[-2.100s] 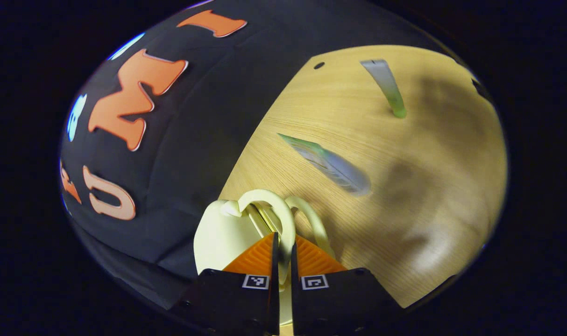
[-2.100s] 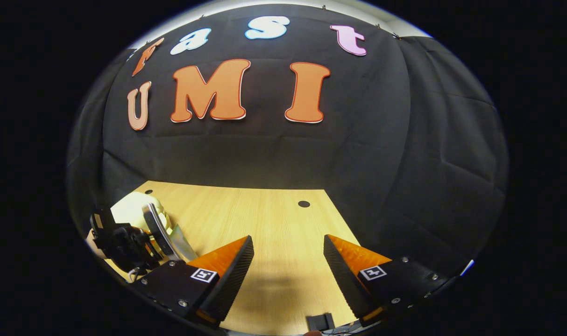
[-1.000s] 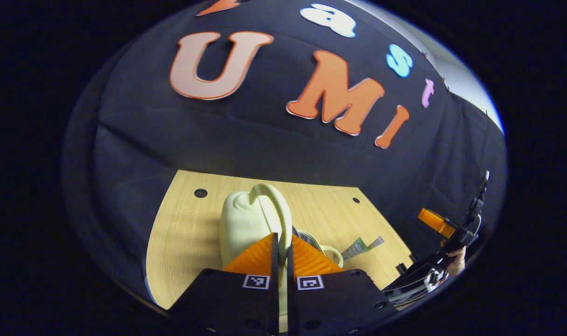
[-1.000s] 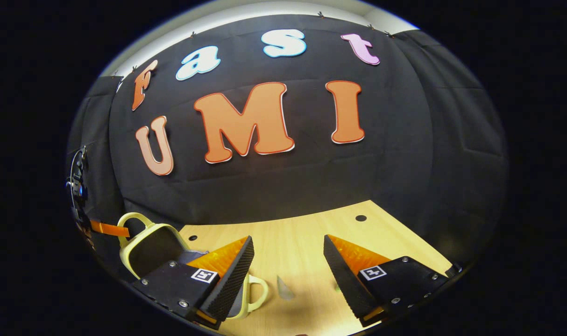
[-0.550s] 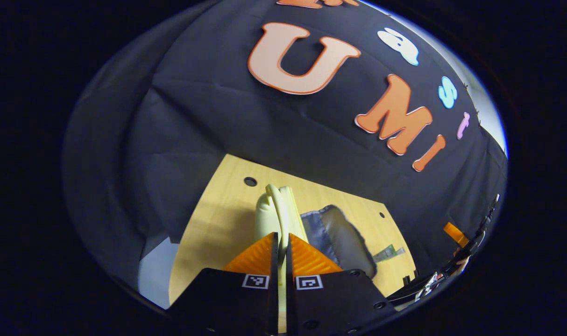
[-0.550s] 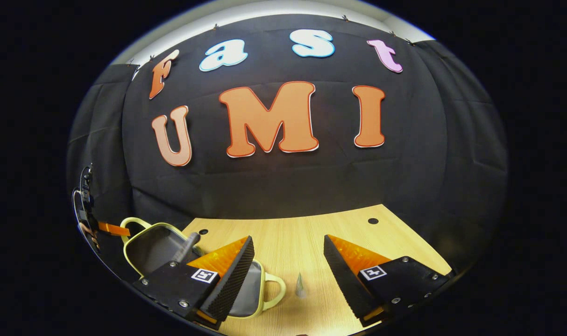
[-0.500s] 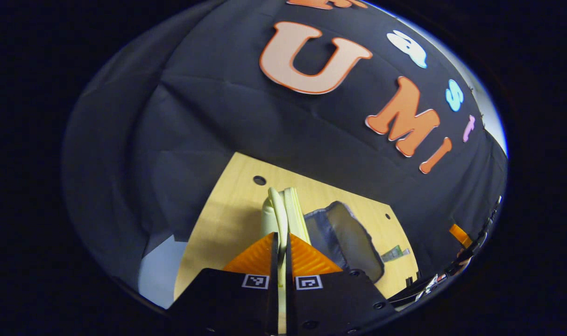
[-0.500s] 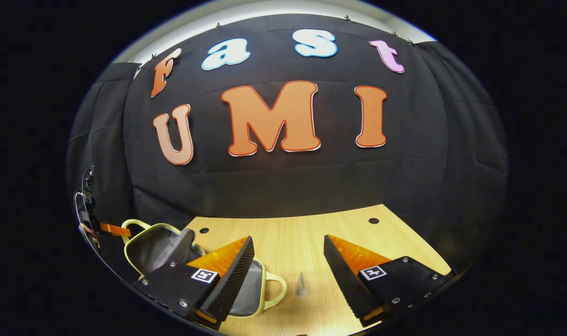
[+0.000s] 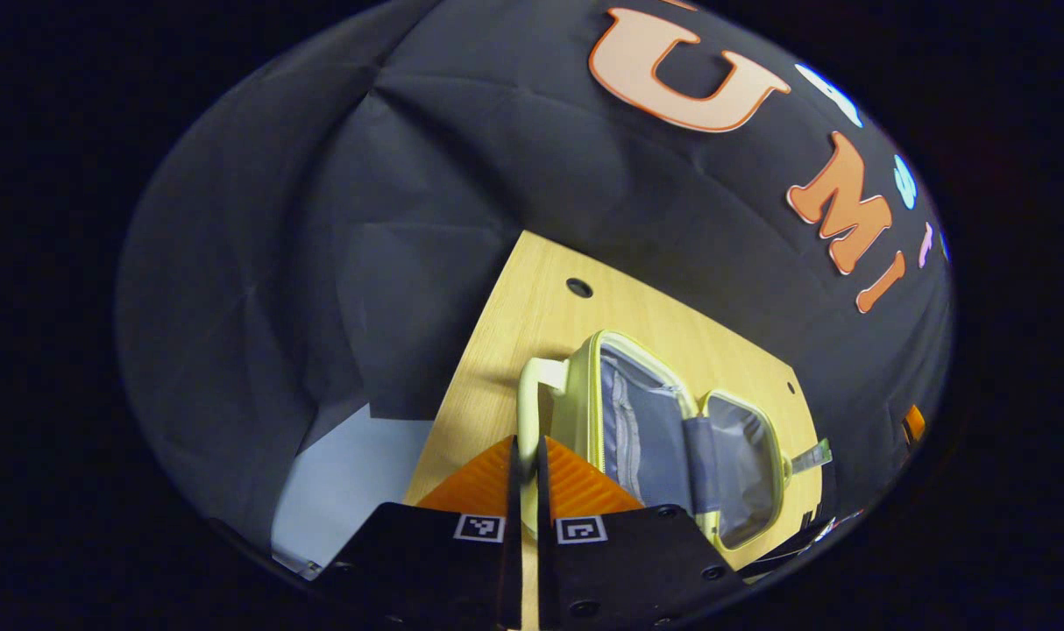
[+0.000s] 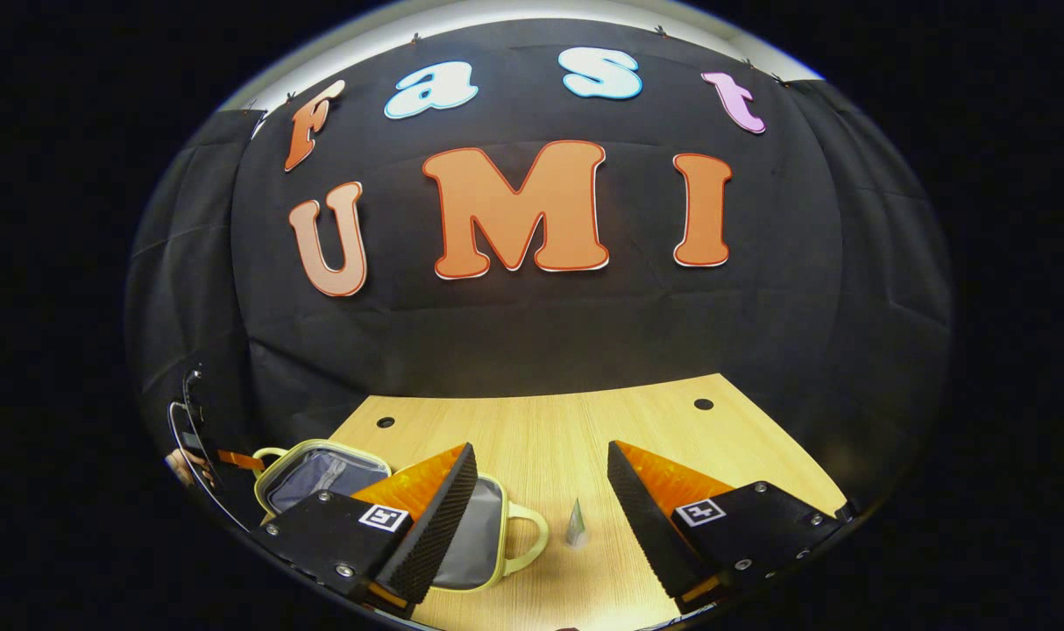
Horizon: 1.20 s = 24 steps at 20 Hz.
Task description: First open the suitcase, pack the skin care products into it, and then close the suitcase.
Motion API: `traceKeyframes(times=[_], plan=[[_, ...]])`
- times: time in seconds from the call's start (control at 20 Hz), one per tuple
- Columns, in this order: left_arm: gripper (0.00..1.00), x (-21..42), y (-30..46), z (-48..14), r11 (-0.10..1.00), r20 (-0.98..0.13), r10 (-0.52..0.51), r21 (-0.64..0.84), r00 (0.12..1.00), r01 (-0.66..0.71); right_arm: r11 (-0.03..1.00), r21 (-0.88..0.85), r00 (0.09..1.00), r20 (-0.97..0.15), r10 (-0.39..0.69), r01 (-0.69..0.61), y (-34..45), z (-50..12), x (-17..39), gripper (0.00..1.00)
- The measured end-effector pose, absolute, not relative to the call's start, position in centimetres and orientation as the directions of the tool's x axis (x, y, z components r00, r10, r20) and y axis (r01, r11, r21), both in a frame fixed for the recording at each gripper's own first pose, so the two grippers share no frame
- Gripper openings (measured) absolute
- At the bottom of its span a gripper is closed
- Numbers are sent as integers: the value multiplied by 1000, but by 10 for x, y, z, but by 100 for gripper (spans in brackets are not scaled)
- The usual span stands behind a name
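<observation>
A pale yellow suitcase [image 9: 663, 429] lies open flat on the wooden table [image 9: 532, 333], both grey-lined halves facing up. My left gripper [image 9: 526, 457] is shut on the looped handle [image 9: 527, 407] of the half nearer to it. In the right gripper view the suitcase [image 10: 322, 469] sits at the lower left, its other handle [image 10: 532, 530] pointing toward a small skin care tube [image 10: 574, 526] on the table. My right gripper [image 10: 541, 495] hangs open above the table, with the tube seen between its fingers. The tube [image 9: 812, 456] also shows beyond the suitcase's far handle.
The table [image 10: 585, 429] has small round holes [image 10: 703, 404] near its back edge, which meets the black cloth wall. The left gripper and the hand holding it [image 10: 190, 447] show at the far left. A patch of pale floor [image 9: 348, 473] lies beside the table's left edge.
The left gripper has swung the suitcase half it holds down from upright to flat on the table, so the lining now faces up. The right gripper stays open and has barely shifted.
</observation>
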<state>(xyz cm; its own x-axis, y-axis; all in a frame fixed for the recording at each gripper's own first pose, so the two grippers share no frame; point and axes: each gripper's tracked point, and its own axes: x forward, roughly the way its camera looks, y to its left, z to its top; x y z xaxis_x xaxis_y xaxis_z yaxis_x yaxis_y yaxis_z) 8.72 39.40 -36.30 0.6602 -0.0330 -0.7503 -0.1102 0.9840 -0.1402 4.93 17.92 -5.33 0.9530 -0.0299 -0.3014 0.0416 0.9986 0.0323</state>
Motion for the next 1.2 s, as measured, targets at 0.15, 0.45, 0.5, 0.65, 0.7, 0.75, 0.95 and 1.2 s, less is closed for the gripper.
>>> traceKeyframes(times=[0.15, 0.45, 0.5, 0.65, 0.7, 0.75, 0.95, 1.2], plan=[[7, 81, 409, -391, 983, -781, -15, -124, 624, -133, 999, 9, 953, -301, -31, 36, 179, -55, 49, 95], [11, 71, 424, -420, 985, -819, 47, -56, 572, -161, 999, -2, 950, -310, -44, 46, 182, -58, 48, 95], [16, 73, 421, -426, 986, -824, 48, -53, 565, -160, 999, 1, 949, -312, -46, 49, 181, -60, 48, 95], [24, 74, 434, -413, 987, -805, 96, -1, 585, -162, 999, -6, 947, -316, -52, 53, 179, -63, 45, 95], [49, 75, 433, -405, 988, -794, 96, 3, 600, -153, 999, -11, 947, -316, -54, 53, 177, -64, 45, 95], [75, 78, 431, -404, 988, -782, 103, 11, 614, -152, 998, -16, 947, -316, -56, 54, 176, -65, 44, 95], [97, 78, 414, -354, 986, -709, 152, 61, 689, -155, 998, -24, 950, -307, -58, 53, 169, -65, 46, 95], [97, 88, 355, -266, 977, -535, 200, 173, 821, -125, 997, -44, 957, -282, -72, 62, 149, -64, 57, 95]])
